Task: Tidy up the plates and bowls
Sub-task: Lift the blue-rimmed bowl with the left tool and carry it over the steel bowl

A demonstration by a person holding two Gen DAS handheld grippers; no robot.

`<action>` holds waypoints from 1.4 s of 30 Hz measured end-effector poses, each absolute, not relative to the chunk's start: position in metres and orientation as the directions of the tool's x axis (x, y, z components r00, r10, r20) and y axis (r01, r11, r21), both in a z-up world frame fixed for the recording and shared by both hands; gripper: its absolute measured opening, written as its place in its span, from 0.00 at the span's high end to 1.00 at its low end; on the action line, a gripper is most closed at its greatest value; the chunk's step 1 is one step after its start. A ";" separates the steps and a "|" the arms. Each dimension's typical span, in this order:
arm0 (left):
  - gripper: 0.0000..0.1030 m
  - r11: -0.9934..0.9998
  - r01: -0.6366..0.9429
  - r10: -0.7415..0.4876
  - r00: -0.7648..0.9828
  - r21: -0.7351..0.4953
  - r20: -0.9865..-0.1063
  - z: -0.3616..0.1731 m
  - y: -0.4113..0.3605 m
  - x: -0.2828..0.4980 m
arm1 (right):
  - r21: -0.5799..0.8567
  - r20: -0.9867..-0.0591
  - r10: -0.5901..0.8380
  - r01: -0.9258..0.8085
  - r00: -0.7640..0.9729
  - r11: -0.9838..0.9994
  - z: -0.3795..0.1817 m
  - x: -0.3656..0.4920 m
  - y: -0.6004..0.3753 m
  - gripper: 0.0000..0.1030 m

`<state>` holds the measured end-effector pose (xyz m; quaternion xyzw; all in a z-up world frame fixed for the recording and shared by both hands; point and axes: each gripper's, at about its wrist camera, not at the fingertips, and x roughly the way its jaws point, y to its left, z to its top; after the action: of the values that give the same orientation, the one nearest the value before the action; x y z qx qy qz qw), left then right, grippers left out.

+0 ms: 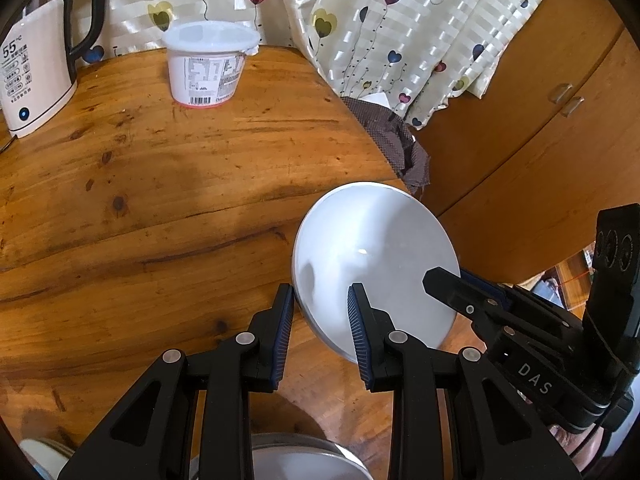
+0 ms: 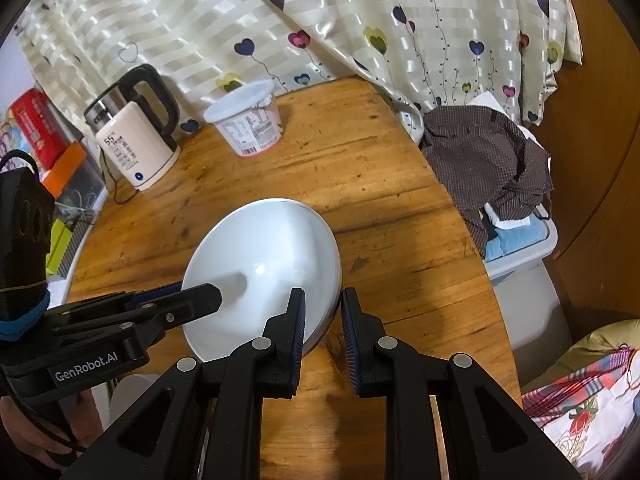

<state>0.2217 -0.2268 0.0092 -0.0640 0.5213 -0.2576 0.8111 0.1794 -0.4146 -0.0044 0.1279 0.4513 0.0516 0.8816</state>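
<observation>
A white bowl [image 1: 376, 264] is held tilted above the wooden table, between both grippers. My left gripper [image 1: 322, 298] straddles its left rim, one finger inside and one outside, jaws partly apart around the wall. My right gripper [image 2: 322, 304] straddles the opposite rim of the bowl [image 2: 264, 264] the same way. Each gripper shows in the other's view: the right gripper [image 1: 444, 280] reaches in from the right, the left gripper [image 2: 200, 296] from the left. A metal plate or bowl [image 1: 296, 456] lies below, at the bottom edge of the left wrist view.
A white lidded tub [image 1: 208, 64] and an electric kettle [image 1: 36, 76] stand at the back of the table [image 1: 160, 184]. A heart-print curtain [image 2: 320, 20] hangs behind. A bin with a brown checked cloth [image 2: 484, 160] sits off the right edge.
</observation>
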 end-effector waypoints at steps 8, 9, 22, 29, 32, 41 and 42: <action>0.72 0.860 0.351 -0.489 0.354 -0.371 -0.798 0.023 -0.216 0.208 | 0.263 -0.763 0.207 0.002 0.612 0.965 0.012 0.167 -0.405 0.82; 0.72 0.860 0.349 -0.489 0.357 -0.372 -0.796 0.025 -0.214 0.206 | 0.260 -0.760 0.207 -0.004 0.616 0.966 0.015 0.165 -0.402 0.82; 0.72 0.865 0.333 -0.492 0.408 -0.376 -0.769 0.045 -0.186 0.180 | 0.249 -0.732 0.227 -0.058 0.642 0.967 0.039 0.144 -0.377 0.82; 0.72 0.868 0.328 -0.488 0.431 -0.373 -0.759 0.054 -0.172 0.164 | 0.248 -0.721 0.241 -0.083 0.650 0.965 0.048 0.133 -0.364 0.82; 0.72 0.871 0.324 -0.485 0.441 -0.370 -0.755 0.057 -0.167 0.159 | 0.247 -0.718 0.247 -0.093 0.650 0.964 0.050 0.128 -0.360 0.82; 0.72 0.877 0.311 -0.477 0.460 -0.367 -0.749 0.062 -0.152 0.141 | 0.250 -0.716 0.266 -0.118 0.645 0.961 0.054 0.114 -0.345 0.82; 0.72 0.877 0.310 -0.476 0.462 -0.367 -0.749 0.062 -0.151 0.139 | 0.251 -0.716 0.269 -0.121 0.644 0.960 0.054 0.112 -0.343 0.82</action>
<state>0.1392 -0.1506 0.0618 -0.0893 0.4646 -0.2310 0.8502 0.1116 -0.3435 0.0540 0.0905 0.4077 0.1079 0.9022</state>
